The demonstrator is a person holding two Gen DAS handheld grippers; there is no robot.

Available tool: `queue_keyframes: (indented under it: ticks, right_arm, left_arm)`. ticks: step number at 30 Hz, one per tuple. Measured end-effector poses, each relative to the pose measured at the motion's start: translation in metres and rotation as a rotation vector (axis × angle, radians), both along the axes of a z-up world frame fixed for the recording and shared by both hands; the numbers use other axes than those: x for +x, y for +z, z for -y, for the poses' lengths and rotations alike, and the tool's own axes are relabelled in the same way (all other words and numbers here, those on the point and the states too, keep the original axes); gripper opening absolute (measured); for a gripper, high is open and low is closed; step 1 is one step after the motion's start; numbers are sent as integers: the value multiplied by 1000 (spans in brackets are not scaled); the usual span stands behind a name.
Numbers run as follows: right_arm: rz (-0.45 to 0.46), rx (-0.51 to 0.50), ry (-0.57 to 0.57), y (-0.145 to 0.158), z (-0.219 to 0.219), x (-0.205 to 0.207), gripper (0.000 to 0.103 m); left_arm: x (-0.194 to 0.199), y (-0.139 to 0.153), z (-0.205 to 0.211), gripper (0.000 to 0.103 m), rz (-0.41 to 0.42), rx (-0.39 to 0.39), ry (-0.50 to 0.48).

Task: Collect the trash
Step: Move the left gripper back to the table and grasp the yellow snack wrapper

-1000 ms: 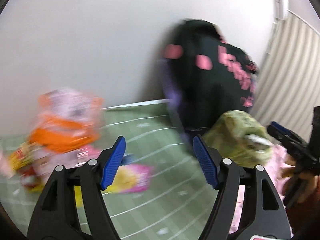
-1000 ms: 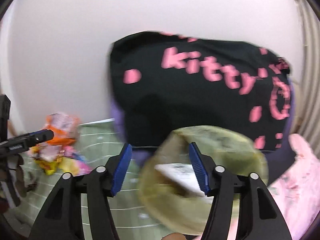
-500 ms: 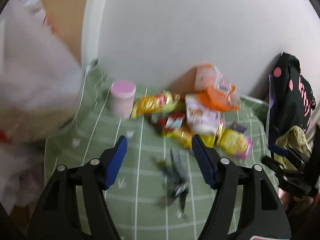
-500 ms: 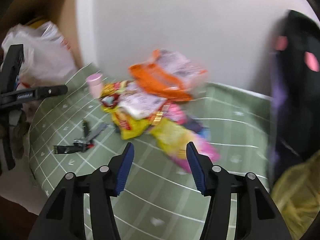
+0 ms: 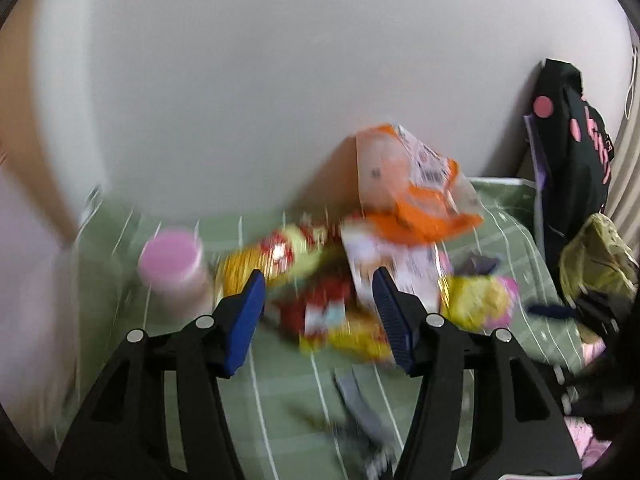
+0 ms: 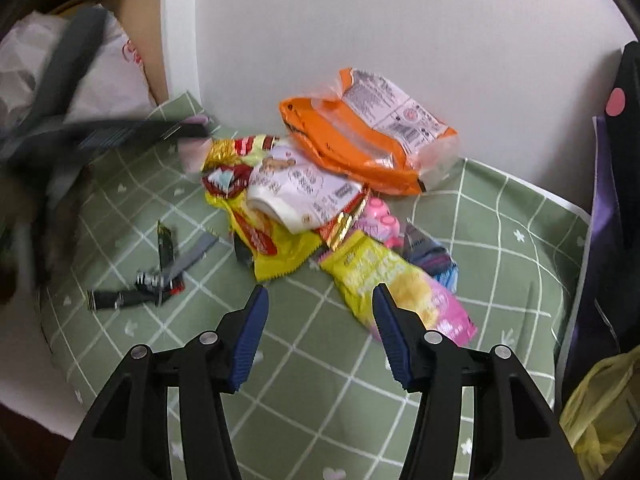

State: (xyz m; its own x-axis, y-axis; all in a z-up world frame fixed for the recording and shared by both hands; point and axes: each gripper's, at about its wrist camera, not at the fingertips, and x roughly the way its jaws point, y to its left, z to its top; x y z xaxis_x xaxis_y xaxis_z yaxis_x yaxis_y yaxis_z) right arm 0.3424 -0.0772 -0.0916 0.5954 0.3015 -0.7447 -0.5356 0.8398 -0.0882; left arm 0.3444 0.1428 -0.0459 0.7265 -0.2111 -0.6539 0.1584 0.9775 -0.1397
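A pile of snack wrappers lies on the green checked tablecloth [image 6: 328, 380] by the wall: an orange packet [image 6: 368, 132] [image 5: 416, 192], a white pouch [image 6: 304, 192], a yellow-and-pink bag [image 6: 400, 288] [image 5: 480, 296], yellow and red wrappers [image 6: 260, 236]. Dark strip wrappers [image 6: 156, 276] lie left of the pile. My right gripper [image 6: 318, 320] is open and empty, just short of the yellow-and-pink bag. My left gripper [image 5: 318, 300] is open and empty, above the pile's near edge; its view is blurred. It shows blurred at the left of the right wrist view [image 6: 120, 132].
A pink-lidded jar [image 5: 176, 276] stands left of the pile. A yellow-green plastic bag [image 5: 596, 256] [image 6: 600, 412] hangs at the table's right, under a black bag with pink print [image 5: 572, 140]. A white plastic bag [image 6: 80, 72] sits at the far left. The wall is close behind.
Both views swung from the black bag at the right over to the wrapper pile. Both grippers have come closer to the pile and stay open.
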Motion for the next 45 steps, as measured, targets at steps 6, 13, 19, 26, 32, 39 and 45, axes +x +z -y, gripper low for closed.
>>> queue_keyframes:
  ticks: [6, 13, 19, 26, 32, 39, 45]
  right_arm:
    - [-41, -21, -58, -10, 32, -13, 51]
    - [-106, 37, -40, -18, 37, -23, 51]
    - [-140, 121, 111, -17, -6, -30, 51]
    - [-141, 194, 240, -24, -69, -20, 51]
    - [-208, 188, 251, -45, -82, -10, 26]
    - [-180, 178, 62, -21, -10, -8, 25]
    - [-164, 176, -107, -6, 62, -16, 25]
  left_arm:
    - [70, -15, 13, 53, -79, 71, -42]
    - [76, -41, 31, 53, -196, -60, -149]
    - [61, -40, 35, 53, -233, -129, -191]
    - [36, -9, -4, 53, -141, -91, -20]
    - [34, -15, -24, 53, -145, -58, -18]
    - [64, -31, 4, 53, -157, -20, -71]
    - [86, -38, 19, 53, -129, 79, -62]
